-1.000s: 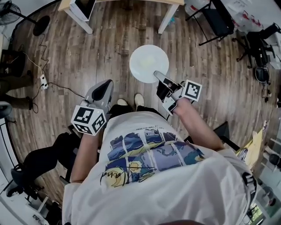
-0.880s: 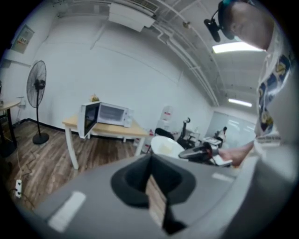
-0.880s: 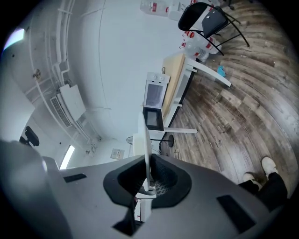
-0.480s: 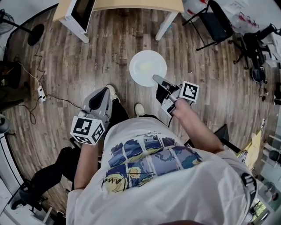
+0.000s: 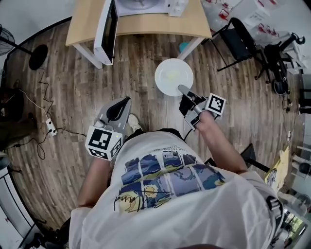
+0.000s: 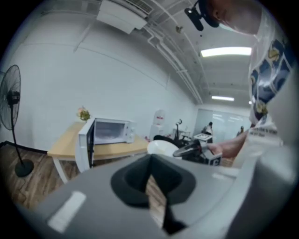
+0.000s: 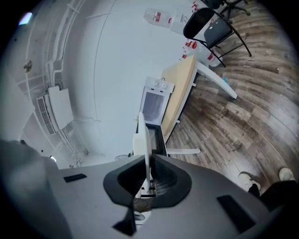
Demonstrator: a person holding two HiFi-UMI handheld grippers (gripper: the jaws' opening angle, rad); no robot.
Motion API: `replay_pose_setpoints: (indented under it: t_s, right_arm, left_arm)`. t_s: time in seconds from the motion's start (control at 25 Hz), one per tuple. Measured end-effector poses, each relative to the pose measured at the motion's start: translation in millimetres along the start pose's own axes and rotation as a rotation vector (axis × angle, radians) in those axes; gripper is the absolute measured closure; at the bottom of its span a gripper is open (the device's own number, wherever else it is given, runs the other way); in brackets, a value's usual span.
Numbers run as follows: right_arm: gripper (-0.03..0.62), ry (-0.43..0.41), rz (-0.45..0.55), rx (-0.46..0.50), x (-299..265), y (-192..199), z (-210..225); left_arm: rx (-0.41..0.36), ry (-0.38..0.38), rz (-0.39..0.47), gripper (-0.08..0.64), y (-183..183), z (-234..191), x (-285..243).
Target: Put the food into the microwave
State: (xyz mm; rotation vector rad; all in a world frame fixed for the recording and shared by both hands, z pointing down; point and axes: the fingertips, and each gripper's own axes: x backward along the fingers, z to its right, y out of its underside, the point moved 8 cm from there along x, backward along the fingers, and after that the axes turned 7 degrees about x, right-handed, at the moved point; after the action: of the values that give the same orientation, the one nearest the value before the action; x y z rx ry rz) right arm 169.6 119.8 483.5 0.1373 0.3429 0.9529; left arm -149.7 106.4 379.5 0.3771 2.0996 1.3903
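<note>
Head view: the carry is in hand. The right gripper [image 5: 181, 89], arm stretched forward, pinches the rim of the plate [image 5: 164, 83] of food [image 5: 173, 75], still short of the open microwave [image 5: 141, 6] on the table [image 5: 82, 24]. Left gripper view: the left gripper [image 6: 150, 159] is closed and empty, held low beside the body. Right gripper view: the jaws clamp the plate's edge; next it likely needs a level slide through the doorway.

A plank floor [image 5: 73, 97] is laid throughout. A light table [image 5: 87, 24] is set far, by a white wall [image 6: 107, 79]. A black chair [image 5: 238, 40] is placed far right, a fan [image 6: 13, 98] left. Ceiling strips [image 6: 226, 52] are lit.
</note>
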Motion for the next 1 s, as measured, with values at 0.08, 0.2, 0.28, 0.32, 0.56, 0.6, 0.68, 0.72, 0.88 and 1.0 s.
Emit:
replay_pose_setpoints:
  t_s: [0.08, 0.2, 0.28, 0.32, 0.56, 0.6, 0.68, 0.72, 0.88, 1.0]
  right_arm:
    - [0.572, 0.011, 0.030, 0.004, -20, -4, -4]
    - [0.572, 0.019, 0.056, 0.002, -53, -13, -9]
    - [0.572, 0.026, 0.065, -0.010, -66, -17, -13]
    - [0.572, 0.030, 0.068, -0.012, -69, -18, -14]
    - [0.572, 0.025, 0.088, -0.025, -109, -49, -16]
    - [0.572, 0.025, 0.090, -0.026, -120, -60, -16]
    - [0.572, 0.022, 0.089, -0.027, -141, -79, -14]
    - [0.572, 0.019, 0.086, -0.030, -152, -88, -12]
    - [0.572, 0.023, 0.067, -0.032, -198, -122, -4]
    - [0.572, 0.029, 0.046, -0.029, -236, -150, 1]
  left_arm:
    - [-0.002, 0.024, 0.002, 0.552, -7, -23, 3]
    - [0.002, 0.021, 0.013, 0.552, -17, -53, 8]
    - [0.009, 0.012, 0.027, 0.552, -23, -62, 13]
    - [0.013, 0.011, 0.037, 0.552, -25, -64, 15]
    - [0.003, 0.004, 0.076, 0.552, -45, -74, 12]
    - [-0.001, 0.000, 0.077, 0.552, -52, -79, 8]
    - [-0.010, -0.014, 0.079, 0.552, -66, -86, 0]
    - [-0.016, -0.024, 0.081, 0.552, -72, -89, -2]
    - [-0.044, -0.051, 0.090, 0.552, -97, -104, -17]
    - [-0.072, -0.052, 0.092, 0.552, -113, -115, -36]
